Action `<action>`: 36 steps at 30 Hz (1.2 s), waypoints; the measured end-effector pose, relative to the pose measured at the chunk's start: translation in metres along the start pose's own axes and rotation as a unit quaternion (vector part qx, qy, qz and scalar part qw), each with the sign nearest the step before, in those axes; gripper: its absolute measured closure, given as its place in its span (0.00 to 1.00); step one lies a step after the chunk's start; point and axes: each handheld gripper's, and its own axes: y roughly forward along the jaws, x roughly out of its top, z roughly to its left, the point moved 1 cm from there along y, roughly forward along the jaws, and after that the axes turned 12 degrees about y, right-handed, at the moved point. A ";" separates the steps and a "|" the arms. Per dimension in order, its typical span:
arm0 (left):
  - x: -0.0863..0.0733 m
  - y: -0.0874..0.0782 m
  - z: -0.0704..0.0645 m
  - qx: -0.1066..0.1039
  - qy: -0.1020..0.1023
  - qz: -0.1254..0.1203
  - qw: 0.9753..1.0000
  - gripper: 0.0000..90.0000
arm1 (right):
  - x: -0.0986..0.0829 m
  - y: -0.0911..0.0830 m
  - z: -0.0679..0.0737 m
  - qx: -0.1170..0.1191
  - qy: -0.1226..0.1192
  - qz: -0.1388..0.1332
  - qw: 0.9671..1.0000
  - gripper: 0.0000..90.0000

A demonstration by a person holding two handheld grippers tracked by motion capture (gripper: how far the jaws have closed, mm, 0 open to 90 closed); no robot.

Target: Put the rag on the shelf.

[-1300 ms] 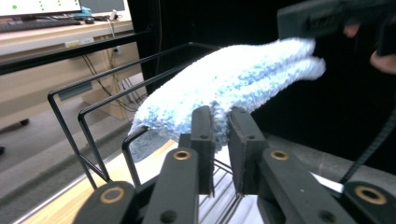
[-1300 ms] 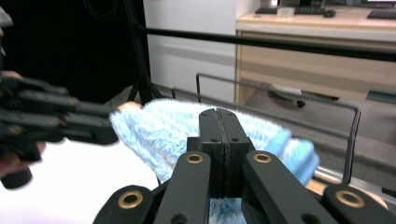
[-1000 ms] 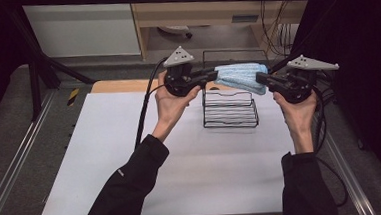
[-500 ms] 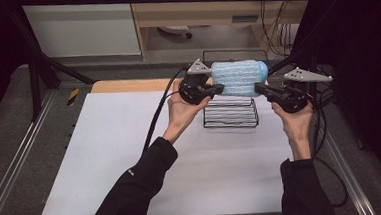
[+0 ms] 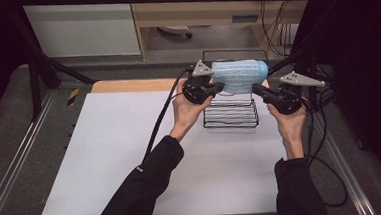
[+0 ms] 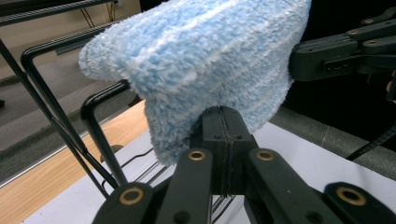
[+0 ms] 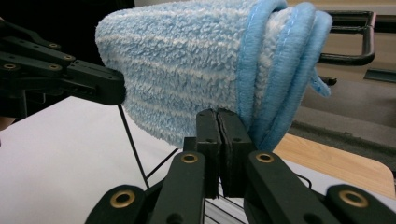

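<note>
Blue towel (image 5: 239,76) folded, held up over far side of wire rack (image 5: 230,112), long axis left-right. Left gripper (image 5: 216,88) clamped on left end, right gripper (image 5: 257,90) on right end; both equally near.

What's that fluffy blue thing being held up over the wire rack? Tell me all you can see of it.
It is a light blue towel of fluffy, terry-like cloth with paler stripes and a smooth blue sewn hem. It is folded into several layers, with the hemmed edges stacked at one end. It hangs in the air above the black wire rack, stretched between the left hand-held gripper and the right hand-held gripper, each shut on its lower edge. Whether it touches the rack's top bar is unclear.
</note>
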 end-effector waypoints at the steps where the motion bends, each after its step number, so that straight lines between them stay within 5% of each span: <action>1: 0.000 -0.001 -0.001 -0.002 0.001 -0.001 1.000 1.00 | 0.000 0.000 0.000 0.000 0.000 0.000 1.000 0.97; 10: 0.008 -0.030 0.000 -0.011 -0.010 -0.025 1.000 0.84 | 0.010 -0.018 0.015 0.010 -0.018 -0.018 1.000 0.84; 21: 0.011 -0.064 0.002 -0.001 -0.005 -0.002 1.000 0.60 | 0.025 -0.027 0.029 0.011 -0.018 -0.023 0.999 0.66; 28: -0.009 -0.089 0.002 0.004 -0.004 0.011 1.000 0.42 | 0.026 -0.041 0.041 0.019 -0.013 -0.023 0.999 0.35; 36: -0.056 -0.119 0.003 0.013 -0.013 0.018 1.000 0.27 | 0.009 -0.047 0.052 0.032 -0.017 -0.001 0.999 0.14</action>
